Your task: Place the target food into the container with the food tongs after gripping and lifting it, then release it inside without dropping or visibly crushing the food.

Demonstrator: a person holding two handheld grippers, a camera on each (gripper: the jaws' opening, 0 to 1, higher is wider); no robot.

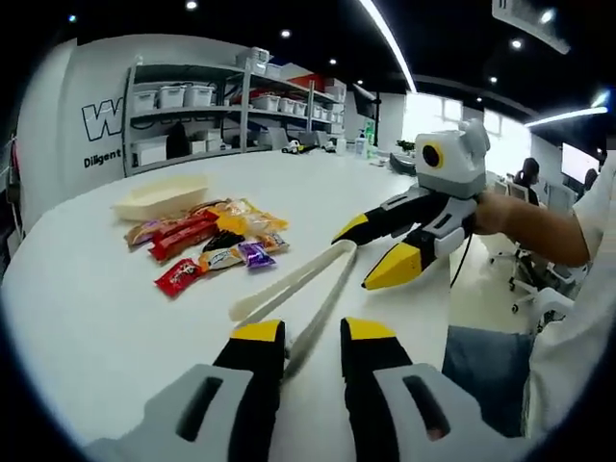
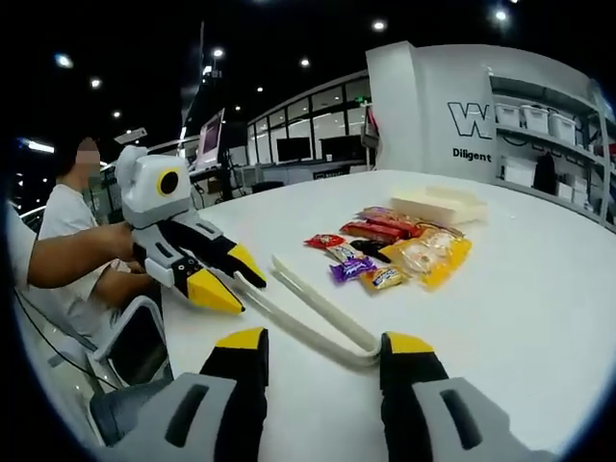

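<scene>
Cream food tongs (image 1: 289, 284) lie on the white round table (image 1: 87, 318). Their joined end points at my right gripper (image 1: 371, 255), and one arm runs back between the jaws of my left gripper (image 1: 314, 332), which is open. In the right gripper view the tongs (image 2: 308, 322) have their joined end between the wide-apart jaws of my right gripper (image 2: 325, 342), open, and my left gripper (image 2: 236, 284) stands open at the arm tips. A pile of wrapped snacks (image 1: 207, 241) (image 2: 385, 245) lies beyond. Behind it is a shallow cream container (image 1: 159, 197) (image 2: 438, 205).
Shelving with storage bins (image 1: 212, 96) stands past the table's far edge. A seated person (image 2: 67, 221) holds the grippers, with a forearm (image 1: 539, 226) at the table's right side. A chair (image 2: 135, 342) is close to the table edge (image 2: 168, 318).
</scene>
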